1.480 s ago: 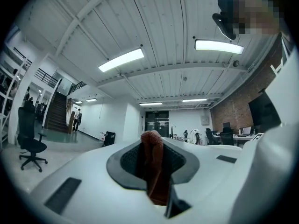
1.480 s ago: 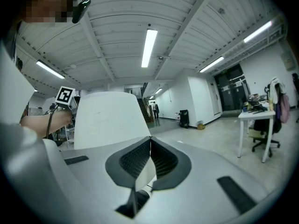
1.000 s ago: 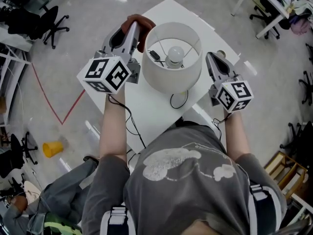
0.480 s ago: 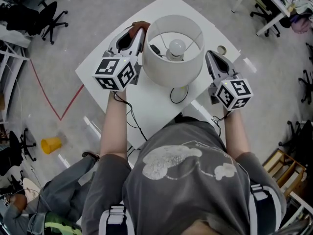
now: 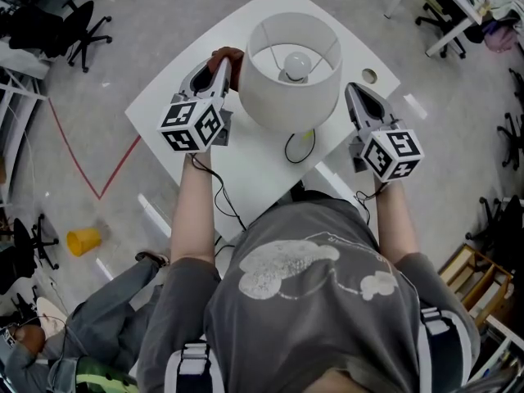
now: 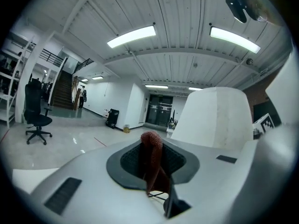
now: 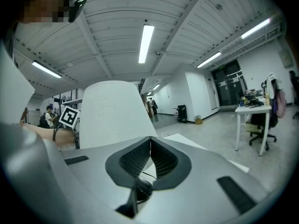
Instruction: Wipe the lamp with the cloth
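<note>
Your lamp (image 5: pixel 291 72) stands upright mid-frame on the white bench (image 5: pixel 246 170), its long axis vertical and the shade's mouth facing up. Your left gripper (image 5: pixel 221 62) is clenched on the reddish cloth (image 5: pixel 233 56) just left of the shade. Your right gripper (image 5: pixel 354 92) is closed on nothing at the shade's right, with the bench edge near it.

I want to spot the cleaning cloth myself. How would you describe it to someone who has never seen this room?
Find the white table with the big white lamp standing on it. Just left of the lamp, the left gripper is shut on a small reddish-brown cloth. It is the only dark, reddish thing among all that white.
</note>
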### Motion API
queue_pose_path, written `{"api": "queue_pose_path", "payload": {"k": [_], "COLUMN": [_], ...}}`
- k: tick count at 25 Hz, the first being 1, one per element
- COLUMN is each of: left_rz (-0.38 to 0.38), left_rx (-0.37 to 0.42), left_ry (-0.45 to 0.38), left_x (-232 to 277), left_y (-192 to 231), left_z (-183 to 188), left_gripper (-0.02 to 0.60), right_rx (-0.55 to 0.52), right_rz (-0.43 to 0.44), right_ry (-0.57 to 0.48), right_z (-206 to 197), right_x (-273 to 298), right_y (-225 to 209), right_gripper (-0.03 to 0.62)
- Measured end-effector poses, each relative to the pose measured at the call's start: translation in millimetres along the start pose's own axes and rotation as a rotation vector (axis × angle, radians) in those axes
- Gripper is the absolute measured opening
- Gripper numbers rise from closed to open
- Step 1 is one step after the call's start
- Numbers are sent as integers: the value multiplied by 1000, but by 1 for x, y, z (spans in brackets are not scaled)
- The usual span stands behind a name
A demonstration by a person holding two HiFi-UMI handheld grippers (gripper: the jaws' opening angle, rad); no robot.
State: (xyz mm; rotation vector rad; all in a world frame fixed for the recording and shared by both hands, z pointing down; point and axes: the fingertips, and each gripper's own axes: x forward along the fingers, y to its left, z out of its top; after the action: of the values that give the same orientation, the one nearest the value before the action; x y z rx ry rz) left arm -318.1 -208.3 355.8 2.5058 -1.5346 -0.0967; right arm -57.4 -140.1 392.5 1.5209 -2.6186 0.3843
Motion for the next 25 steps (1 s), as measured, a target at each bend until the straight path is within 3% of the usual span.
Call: {"api": "queue_pose_path", "payload": {"k": [3, 8, 11, 14, 25], "left_rz": [-7, -94, -141, -156, -112], "left_rx": [-6, 19, 44, 75, -32], "left_ry": [-77, -237, -279, -252, -109], "left_x": [-19, -48, -63, -66, -86], "left_y": [-10, -48, -69, -78, -57], "left_z": [29, 99, 120, 108, 19], "left_gripper": [71, 71, 71, 71, 71], "right_rx": [-3, -8, -14, -17, -9], "right_rz": [-2, -2, 4, 4, -22], "right_ry": [-8, -18, -20, -18, 12], "right_z": [1, 2, 3, 0, -20], "right_x": [-6, -10, -12, -15, -31], "right_y": [6, 17, 24, 30, 41], "right_gripper": [5, 5, 5, 5, 5]}}
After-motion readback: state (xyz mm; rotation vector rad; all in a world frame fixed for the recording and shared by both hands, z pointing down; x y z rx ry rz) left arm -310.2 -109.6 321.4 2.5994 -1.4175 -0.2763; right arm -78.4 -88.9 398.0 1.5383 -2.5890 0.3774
